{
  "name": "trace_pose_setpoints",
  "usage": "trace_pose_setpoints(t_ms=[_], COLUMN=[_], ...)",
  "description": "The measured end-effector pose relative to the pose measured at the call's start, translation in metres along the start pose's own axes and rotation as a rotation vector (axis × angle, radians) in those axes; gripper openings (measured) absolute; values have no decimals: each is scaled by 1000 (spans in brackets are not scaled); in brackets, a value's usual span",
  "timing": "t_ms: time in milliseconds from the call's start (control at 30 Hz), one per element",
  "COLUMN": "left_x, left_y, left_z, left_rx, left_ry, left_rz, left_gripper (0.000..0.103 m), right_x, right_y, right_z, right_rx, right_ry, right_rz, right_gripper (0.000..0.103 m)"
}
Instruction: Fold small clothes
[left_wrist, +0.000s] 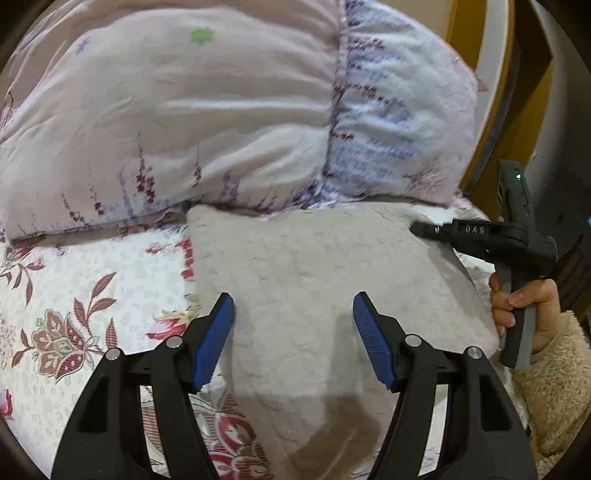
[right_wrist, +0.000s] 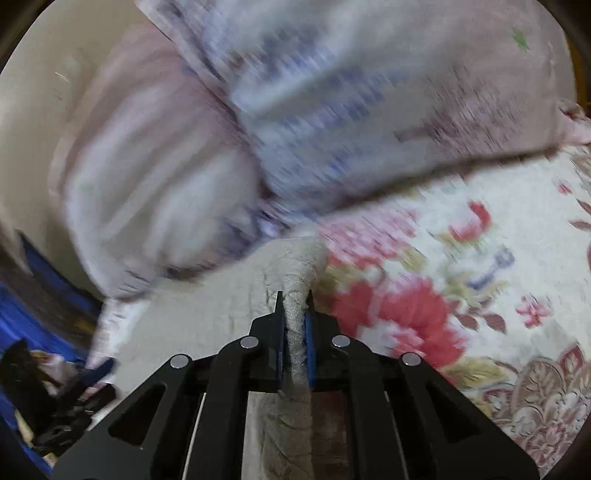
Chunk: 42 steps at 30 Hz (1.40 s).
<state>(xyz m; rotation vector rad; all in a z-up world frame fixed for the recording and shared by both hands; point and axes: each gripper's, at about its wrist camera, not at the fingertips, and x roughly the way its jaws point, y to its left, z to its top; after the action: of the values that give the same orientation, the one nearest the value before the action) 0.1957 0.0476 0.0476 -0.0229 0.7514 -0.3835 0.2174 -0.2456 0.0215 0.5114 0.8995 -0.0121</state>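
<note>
A light grey fleece garment (left_wrist: 310, 280) lies spread on the floral bedsheet. My left gripper (left_wrist: 293, 314) is open and hovers over the garment's near middle, fingers not touching it. My right gripper (right_wrist: 294, 306) is shut on a bunched edge of the grey garment (right_wrist: 295, 350), pinched between its blue pads. In the left wrist view the right gripper (left_wrist: 424, 230) shows at the garment's far right edge, held by a hand; its jaws are hard to see there. The right wrist view is motion-blurred.
A large pale pink and lilac pillow (left_wrist: 207, 122) lies right behind the garment. The floral bedsheet (left_wrist: 74, 295) stretches to the left. A wooden headboard or frame (left_wrist: 506, 92) stands at the right. Dark clutter (right_wrist: 48, 387) sits at the bed's edge.
</note>
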Motion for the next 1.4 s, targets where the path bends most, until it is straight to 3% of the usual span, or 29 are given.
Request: trace_pose_setpoints(t_ms=[200,267,367,500,533,567,700,800,867,967,1033,1167,1300,1400], left_x=[10,5,-7,-22,-23,-23,-13,-12,-20,-38,-49,-65,-52,-38], left_y=[5,10,18,25,25,25,16,11,14,15,12,-14,-39,-44], left_z=[-11,-13,-18,-31,-35,-39,-52,-54,-55,-56,-57,-57,-60,-63], left_rx=[14,-12,-52,-59,-59,-52,24,58,30,7,-5,43,125,115], left_ry=[40,44,52,66,77,89,135,124,100,46,4,-61,-27,24], left_rz=[59,43,13,-2,-2,3,84,121,107,77,38,-41,-17,4], left_gripper=[76,76,76,76,76,76,75,75,75,75,75,75,75,75], right_x=[1,-12,-34,-47,-46,-46,-42,-45,-63,-86,-92,-87,-82,-75], right_y=[7,11,10,4,3,2,1,12,20,31,38,52,58,59], right_z=[1,-2,-16,-40,-46,-50,-58,-59,-64,-75,-87,-105,-115,-119], right_rx=[-38,-54,-93,-86,-88,-97,-116,-162,-203,-259,-291,-343,-374,-389], right_ry=[21,0,-1,80,100,103,83,56,-5,-70,-71,-51,-47,-26], right_rz=[-56,-56,1,109,122,109,12,-55,-85,-48,-17,-44,-94,-136], right_gripper=[14,34,53,52,27,14,13,16,24,30,30,30,30,30])
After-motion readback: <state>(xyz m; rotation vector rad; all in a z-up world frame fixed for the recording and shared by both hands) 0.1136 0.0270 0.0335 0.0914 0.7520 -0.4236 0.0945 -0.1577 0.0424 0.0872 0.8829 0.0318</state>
